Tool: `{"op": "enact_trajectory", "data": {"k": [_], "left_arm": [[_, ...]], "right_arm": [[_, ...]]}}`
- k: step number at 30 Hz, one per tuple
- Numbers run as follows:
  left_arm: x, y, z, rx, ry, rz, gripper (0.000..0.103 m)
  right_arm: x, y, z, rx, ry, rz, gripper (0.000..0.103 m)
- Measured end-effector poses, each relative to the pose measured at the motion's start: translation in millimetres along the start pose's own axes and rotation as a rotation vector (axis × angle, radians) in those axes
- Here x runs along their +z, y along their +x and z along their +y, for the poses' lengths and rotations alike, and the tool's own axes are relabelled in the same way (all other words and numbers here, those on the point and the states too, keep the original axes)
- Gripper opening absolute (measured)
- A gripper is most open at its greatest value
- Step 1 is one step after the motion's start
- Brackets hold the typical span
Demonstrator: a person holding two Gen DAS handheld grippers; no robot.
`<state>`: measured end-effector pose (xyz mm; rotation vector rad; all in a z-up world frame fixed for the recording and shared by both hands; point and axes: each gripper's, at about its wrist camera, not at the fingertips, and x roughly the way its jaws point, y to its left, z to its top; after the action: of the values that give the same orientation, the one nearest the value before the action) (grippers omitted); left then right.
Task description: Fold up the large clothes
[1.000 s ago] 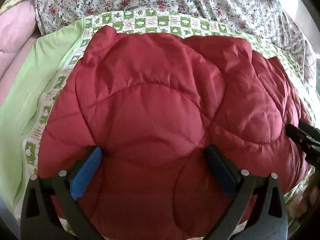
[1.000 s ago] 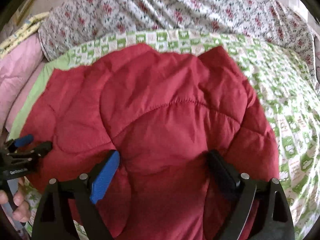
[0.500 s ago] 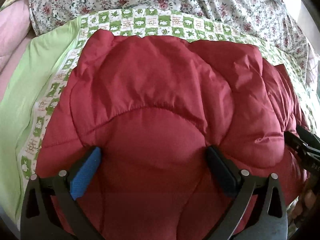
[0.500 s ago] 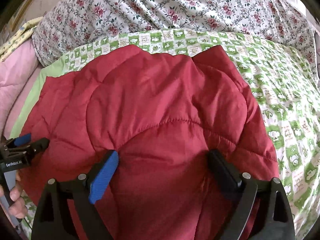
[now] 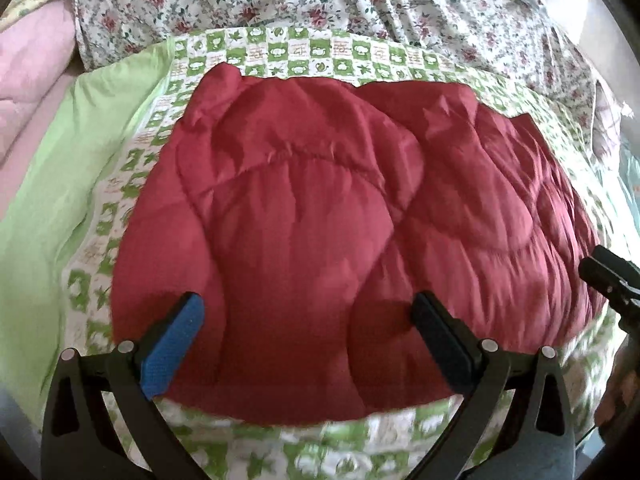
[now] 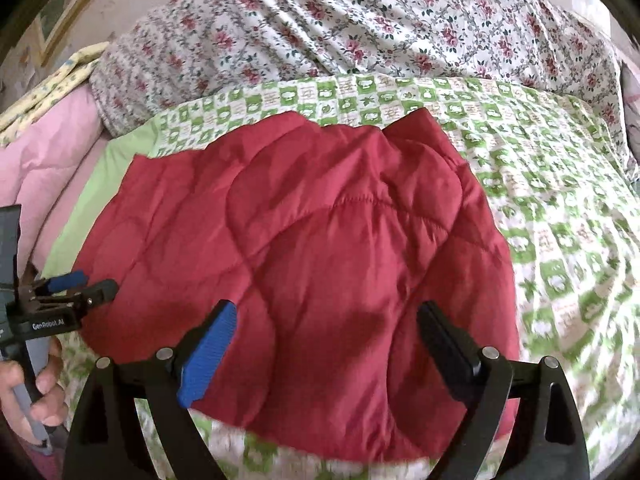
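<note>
Left gripper [image 5: 306, 322] spread wide, empty, poised above the near left edge of the red jacket [image 5: 340, 240], probably for a fresh grip. Jacket bundled mid-bed on the green sheet [image 6: 560, 184]. Right gripper [image 6: 326, 330] likewise wide, empty, over the right half.

The near strip of the green-checked sheet [image 5: 320, 444] smears into blur below my claws. My left hand [image 6: 28, 396] is cut off by the frame edge.
</note>
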<state>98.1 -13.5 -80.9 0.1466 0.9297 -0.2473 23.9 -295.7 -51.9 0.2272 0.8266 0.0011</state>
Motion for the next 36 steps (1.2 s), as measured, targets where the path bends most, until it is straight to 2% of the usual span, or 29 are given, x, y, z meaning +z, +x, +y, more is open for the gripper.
{"op": "enact_trajectory", "data": {"k": [8, 16, 24, 29, 36], "left_arm": [[-42, -16, 3, 0.048, 0.016, 0.015, 0.103], [-60, -33, -2, 0.067, 0.045, 0.029, 0.103], [-45, -74, -9, 0.116, 0.106, -0.033, 0.103], [-31, -95, -12, 0.143, 0.140, -0.077, 0.103], [-29, -70, -15, 0.127, 0.137, -0.039, 0.103]], "right_arm": [[-43, -21, 6, 0.028, -0.004, 0.031, 0.093], [-68, -35, 24, 0.035, -0.058, 0.076, 0.093], [-49, -78, 46, 0.031, -0.163, 0.043, 0.093], [-33, -101, 51, 0.016, -0.198, -0.006, 0.100], [-27, -72, 42, 0.004, -0.161, 0.026, 0.101]]}}
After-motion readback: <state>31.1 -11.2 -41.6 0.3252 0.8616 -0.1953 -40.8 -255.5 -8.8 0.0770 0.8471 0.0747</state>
